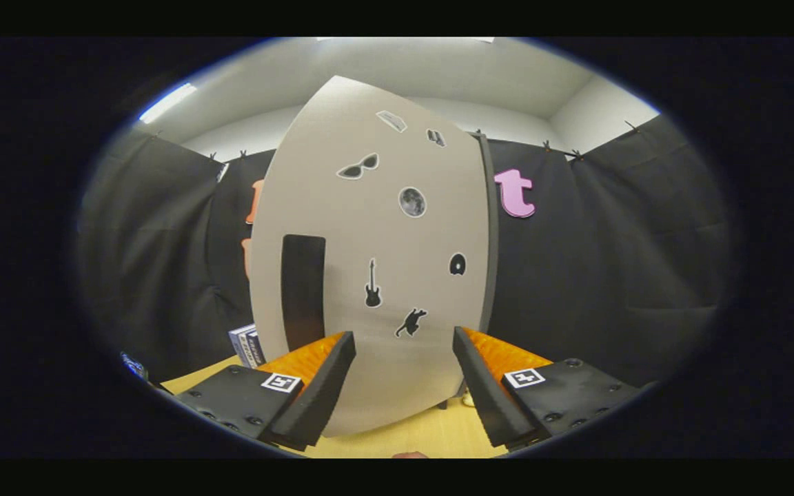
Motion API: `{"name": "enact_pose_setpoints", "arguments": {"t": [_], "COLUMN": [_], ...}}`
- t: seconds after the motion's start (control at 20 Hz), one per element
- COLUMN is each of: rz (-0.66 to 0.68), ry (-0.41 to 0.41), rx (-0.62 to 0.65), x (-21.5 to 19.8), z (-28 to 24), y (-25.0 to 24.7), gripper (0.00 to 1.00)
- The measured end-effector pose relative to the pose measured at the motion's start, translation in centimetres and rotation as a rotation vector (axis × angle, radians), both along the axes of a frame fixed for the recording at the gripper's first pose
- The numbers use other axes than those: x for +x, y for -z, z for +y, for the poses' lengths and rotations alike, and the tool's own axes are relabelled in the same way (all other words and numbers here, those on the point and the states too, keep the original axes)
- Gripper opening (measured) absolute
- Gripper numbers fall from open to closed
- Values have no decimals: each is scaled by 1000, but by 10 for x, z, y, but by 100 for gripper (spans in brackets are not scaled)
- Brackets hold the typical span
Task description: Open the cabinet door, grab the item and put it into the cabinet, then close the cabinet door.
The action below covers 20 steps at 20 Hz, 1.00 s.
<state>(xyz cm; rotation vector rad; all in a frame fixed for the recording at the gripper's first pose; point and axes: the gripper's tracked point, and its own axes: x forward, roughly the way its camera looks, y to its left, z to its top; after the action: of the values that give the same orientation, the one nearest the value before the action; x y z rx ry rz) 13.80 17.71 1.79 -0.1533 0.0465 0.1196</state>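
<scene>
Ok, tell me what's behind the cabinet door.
Past the cabinet door's left edge, a small box peeks out on the table. The cabinet's inside is hidden. The gripper fingers stand open before it.

Even, soft light falls from a ceiling strip lamp (167, 102), whose glare blooms slightly. Fisheye distortion bows the cabinet door (369, 262); the edges dim and blur.

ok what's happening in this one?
A person is holding the tongs open in front of a small cabinet on a wooden table. The fingers grip nothing. The stickered door faces them and looks closed, its dark handle just beyond the left finger. A small box stands beside the cabinet. Opening looks not yet started.
</scene>
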Motion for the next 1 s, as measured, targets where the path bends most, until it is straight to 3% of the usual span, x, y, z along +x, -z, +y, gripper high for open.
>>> {"name": "enact_pose_setpoints", "arguments": {"t": [0.6, 1.0], "rz": [66, 96], "ry": [-150, -162], "rx": [99, 121], "x": [53, 89], "z": [76, 89], "y": [16, 30], "gripper": [92, 92]}}
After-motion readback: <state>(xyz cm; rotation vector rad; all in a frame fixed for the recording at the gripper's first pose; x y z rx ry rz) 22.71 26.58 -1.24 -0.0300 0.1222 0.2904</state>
